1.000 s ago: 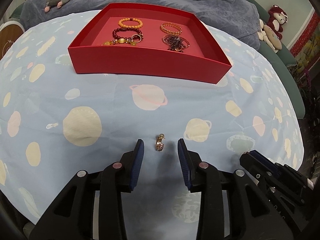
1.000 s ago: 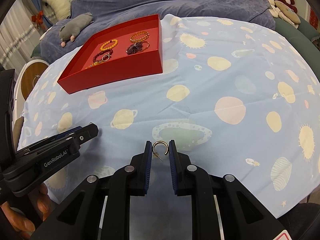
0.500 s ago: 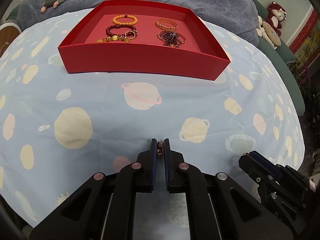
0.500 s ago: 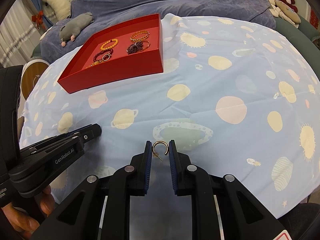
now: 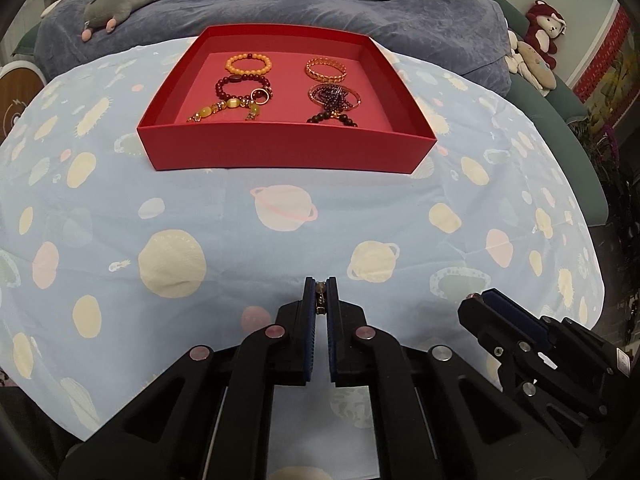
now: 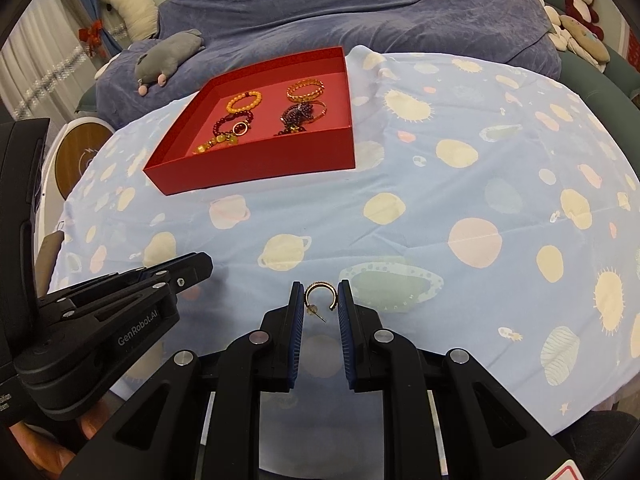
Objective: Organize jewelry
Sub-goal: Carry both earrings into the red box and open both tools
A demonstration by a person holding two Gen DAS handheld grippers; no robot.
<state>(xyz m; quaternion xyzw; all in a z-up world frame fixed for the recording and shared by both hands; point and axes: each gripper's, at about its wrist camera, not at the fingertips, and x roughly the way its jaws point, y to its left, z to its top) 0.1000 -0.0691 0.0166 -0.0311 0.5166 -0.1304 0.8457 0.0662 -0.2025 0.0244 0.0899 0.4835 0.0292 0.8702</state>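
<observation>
Left wrist view is showing my left gripper (image 5: 320,292) clenched on a small gold stud earring (image 5: 320,298), pinched edge-on between the blue pads. I am looking straight ahead along the fingers at the shallow red cardboard tray (image 5: 286,148), whose long near wall is lying square across my line, well apart over the pale blue planet-print cloth (image 5: 120,216).

My right gripper (image 6: 319,300) is grasping a gold open-hoop earring (image 6: 319,294), its arc spanning the gap between the pads and its post pointing back toward me. From this side the red tray (image 6: 256,170) is sitting ahead and to the left, so I am judging the left hand better lined up, with the tray's bare front strip as the target
</observation>
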